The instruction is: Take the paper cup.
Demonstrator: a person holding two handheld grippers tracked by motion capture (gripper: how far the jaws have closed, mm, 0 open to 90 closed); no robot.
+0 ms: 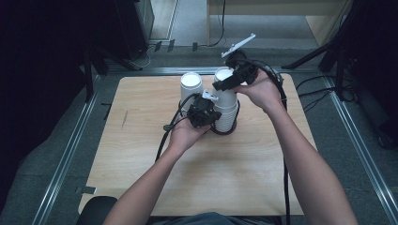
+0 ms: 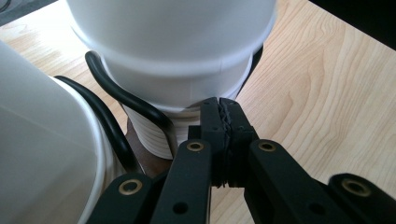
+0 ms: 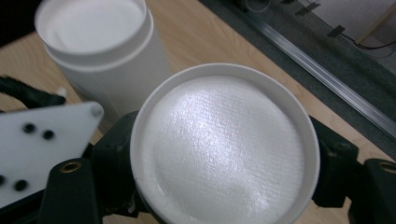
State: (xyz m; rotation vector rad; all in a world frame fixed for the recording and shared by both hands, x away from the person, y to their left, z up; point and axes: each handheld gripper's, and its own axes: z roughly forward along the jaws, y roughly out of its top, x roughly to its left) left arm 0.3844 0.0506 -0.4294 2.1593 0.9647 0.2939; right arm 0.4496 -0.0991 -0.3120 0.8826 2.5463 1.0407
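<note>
A stack of upturned white paper cups (image 1: 227, 110) stands in a black wire holder (image 1: 225, 132) mid-table. My right gripper (image 1: 228, 80) comes down over the stack from the far right, and its jaws press on both sides of the top cup (image 3: 224, 149). My left gripper (image 1: 212, 118) sits low at the stack's near left. Its jaws (image 2: 223, 116) are pressed together with nothing seen between them, their tips against the ribbed cup rims (image 2: 154, 135) beside the holder's black loop (image 2: 126, 100).
A second stack of upturned white cups (image 1: 191, 86) stands just left of the first, close to the left gripper. The left gripper's pale plate (image 3: 42, 144) lies near the right jaws. Cables trail across the wooden table (image 1: 197, 178). Dark stands ring the table.
</note>
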